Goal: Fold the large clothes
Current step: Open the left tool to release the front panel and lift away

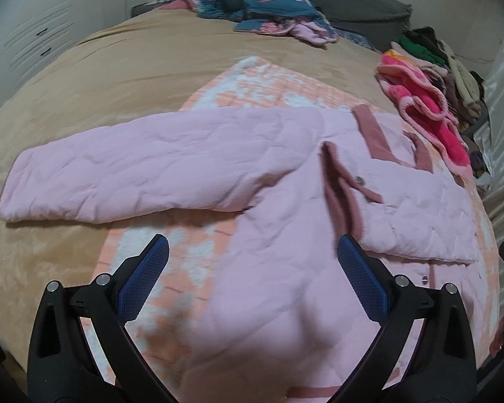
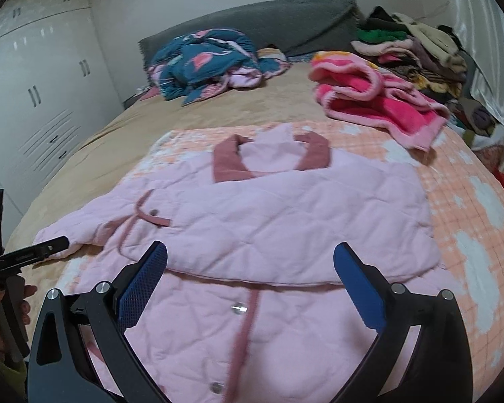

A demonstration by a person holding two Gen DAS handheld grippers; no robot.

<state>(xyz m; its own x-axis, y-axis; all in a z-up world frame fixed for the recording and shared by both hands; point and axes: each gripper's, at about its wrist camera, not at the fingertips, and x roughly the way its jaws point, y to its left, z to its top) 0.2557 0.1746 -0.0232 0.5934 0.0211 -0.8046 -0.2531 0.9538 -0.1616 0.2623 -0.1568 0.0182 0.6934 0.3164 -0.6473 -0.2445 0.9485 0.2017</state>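
both jaws gape empty over pink jacket (image 2: pixel 285 221); fuchsia robe (image 2: pixel 379 107) beyond.

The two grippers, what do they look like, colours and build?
Both match. The left gripper and right gripper each have two black plastic fingers with triangular cut-outs, silver round pivot bolts, and blue pads with a fine cross-hatched texture on the inner faces. No cables or printed markings show. A bare hand grips a dark handle at the edge of the right wrist view.

A tan-covered bed (image 2: pixel 124 127) carries a peach blanket (image 2: pixel 460 201), pink jacket (image 2: pixel 285 215) and clothes heaps (image 2: pixel 410 53).
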